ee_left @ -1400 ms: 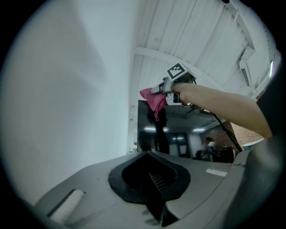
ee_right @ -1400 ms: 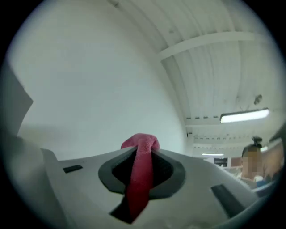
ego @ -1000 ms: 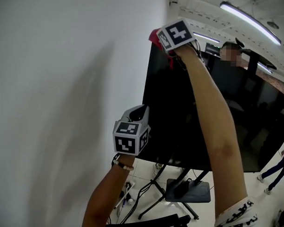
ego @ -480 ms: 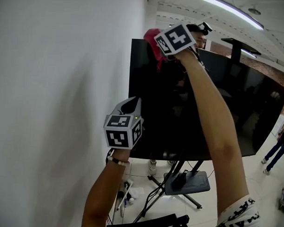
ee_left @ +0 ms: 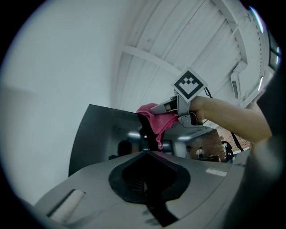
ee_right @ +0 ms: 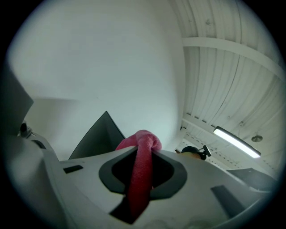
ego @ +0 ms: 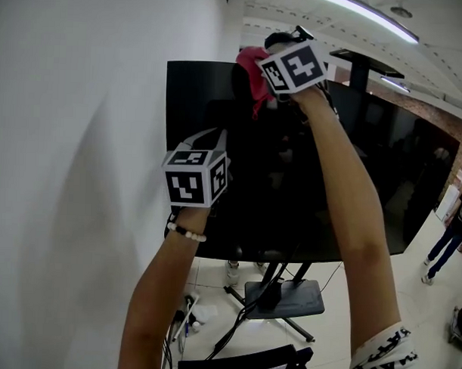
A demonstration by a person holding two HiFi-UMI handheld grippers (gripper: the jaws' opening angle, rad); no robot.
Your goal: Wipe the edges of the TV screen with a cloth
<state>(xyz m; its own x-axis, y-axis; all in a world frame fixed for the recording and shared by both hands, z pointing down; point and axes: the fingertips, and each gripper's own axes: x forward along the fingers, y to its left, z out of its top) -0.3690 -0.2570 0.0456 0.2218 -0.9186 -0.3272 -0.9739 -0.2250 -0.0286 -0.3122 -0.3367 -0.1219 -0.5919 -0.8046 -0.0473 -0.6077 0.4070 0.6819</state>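
Observation:
The black TV screen (ego: 367, 177) stands on a floor stand beside the white wall. My right gripper (ego: 265, 66) is raised to the TV's top edge, a little right of the top left corner. It is shut on a pink cloth (ego: 251, 73) that hangs over that edge. In the right gripper view the pink cloth (ee_right: 141, 172) runs between the jaws of the right gripper (ee_right: 142, 150), with the TV corner (ee_right: 99, 134) beyond. My left gripper (ego: 216, 134) is held lower, in front of the screen's left part. The left gripper (ee_left: 146, 154) is shut on nothing and faces the pink cloth (ee_left: 157, 123).
The white wall (ego: 72, 174) runs close along the TV's left side. The TV's stand base (ego: 284, 299) and loose cables (ego: 182, 322) lie on the tiled floor below. A person's legs (ego: 444, 248) show at the far right. Ceiling lights (ego: 358, 9) run overhead.
The right gripper and cloth have slid right along the top edge, away from the top left corner. The left gripper has risen a little. The head view has shifted, showing more of the TV's left side.

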